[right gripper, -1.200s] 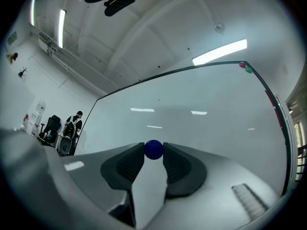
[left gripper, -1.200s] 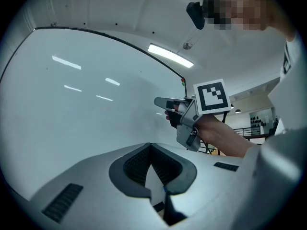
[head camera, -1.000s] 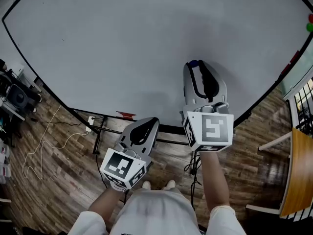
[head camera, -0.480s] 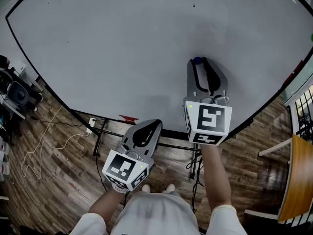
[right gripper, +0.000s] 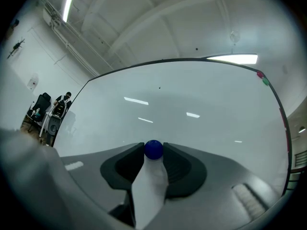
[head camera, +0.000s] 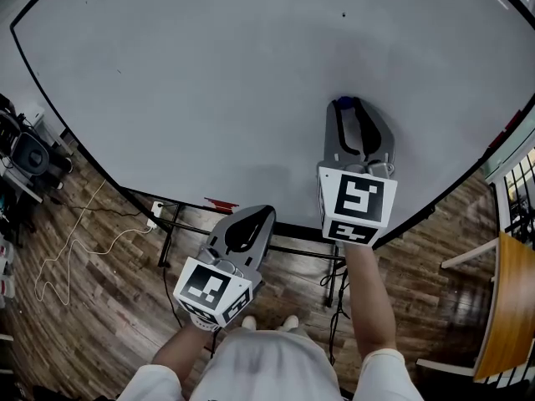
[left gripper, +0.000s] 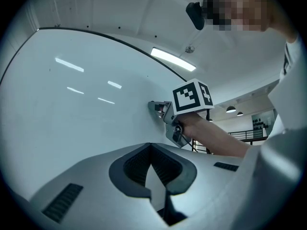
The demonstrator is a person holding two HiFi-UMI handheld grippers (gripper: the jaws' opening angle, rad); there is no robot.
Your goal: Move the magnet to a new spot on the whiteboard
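Right gripper view: right gripper (right gripper: 153,153) pinches the blue ball magnet (right gripper: 153,148) between its jaw tips at the whiteboard (right gripper: 192,95), lower right region; left gripper (left gripper: 150,145), jaws together and empty, sits below the board's bottom edge.

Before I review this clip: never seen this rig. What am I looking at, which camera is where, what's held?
No robot: a person holds a two-jaw tool in each hand. One picture comes from a camera on the person's head, looking steeply down; the other two come from cameras riding on each tool, looking along its jaws. Ahead is a large white whiteboard with a black frame, above a wooden plank floor. The right hand-held gripper is closed on a small round blue magnet, right at the board's face. The left hand-held gripper, jaws together, holds nothing. The cube with square markers is part of the gripper.
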